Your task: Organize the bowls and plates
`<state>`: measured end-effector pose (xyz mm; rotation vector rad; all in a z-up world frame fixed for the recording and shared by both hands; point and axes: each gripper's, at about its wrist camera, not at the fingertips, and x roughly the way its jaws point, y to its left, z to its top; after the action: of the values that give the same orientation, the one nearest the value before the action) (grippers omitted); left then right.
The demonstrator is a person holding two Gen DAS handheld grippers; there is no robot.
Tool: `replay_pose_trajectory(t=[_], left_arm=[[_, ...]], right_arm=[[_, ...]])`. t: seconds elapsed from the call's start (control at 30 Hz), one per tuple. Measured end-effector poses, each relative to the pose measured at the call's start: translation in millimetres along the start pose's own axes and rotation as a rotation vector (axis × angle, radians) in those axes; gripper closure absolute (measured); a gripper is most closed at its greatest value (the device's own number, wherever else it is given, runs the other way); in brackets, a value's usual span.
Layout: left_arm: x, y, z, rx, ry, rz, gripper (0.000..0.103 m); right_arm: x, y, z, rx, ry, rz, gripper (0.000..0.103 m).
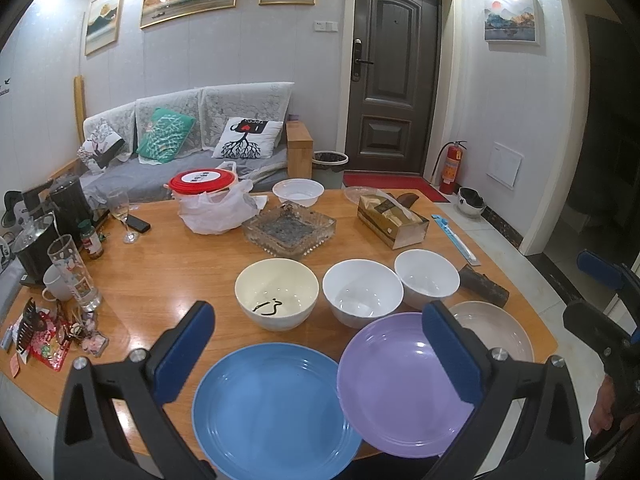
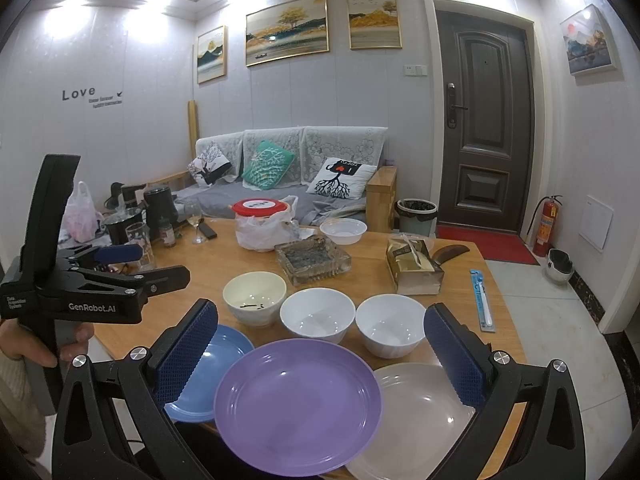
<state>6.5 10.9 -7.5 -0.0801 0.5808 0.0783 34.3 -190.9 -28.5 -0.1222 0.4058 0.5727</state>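
Observation:
Three plates lie along the near edge of the wooden table: a blue plate, a purple plate overlapping its neighbours' rims, and a pale plate. Behind them stand a cream bowl and two white bowls. My left gripper hovers open and empty above the blue and purple plates. My right gripper is open and empty over the purple plate, with the pale plate to its right. Each gripper shows at the edge of the other's view, held by a hand.
Mid-table sit a glass ashtray, a tissue box, a red-lidded container in a plastic bag and a disposable bowl. Glasses, a mug and pots crowd the left side. A toothbrush pack lies at the right edge.

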Motion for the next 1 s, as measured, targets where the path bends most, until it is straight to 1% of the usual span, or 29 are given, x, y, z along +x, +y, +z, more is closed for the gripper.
replay_pose_trajectory(t=[0.53,0.83,0.87,0.93,1.0], left_arm=[[-0.3,-4.5,0.4,0.010,0.002,-0.006,0.000],[1.1,-4.2,-1.0,0.024,0.007,-0.037,0.000],[2.2,-3.7,-1.0,0.024,0.013,-0.047,0.000],[4.2,-3.0,-1.9,0.025,0.022,-0.066,0.000],[8.0,-1.7,-3.7,0.027,0.031,-0.087,0.000]], right_arm=[[-1.4,2.2,-0.5,0.011,0.000,0.007,0.001],[-3.6,8.0,-0.2,-0.002,0.004,0.027,0.002],[-3.0,8.1,-0.4,0.000,0.006,0.027,0.003],[-1.6,7.9,-1.7,0.009,0.016,0.028,0.011],[2.5,4.8,-4.2,0.025,0.038,0.019,0.025]])
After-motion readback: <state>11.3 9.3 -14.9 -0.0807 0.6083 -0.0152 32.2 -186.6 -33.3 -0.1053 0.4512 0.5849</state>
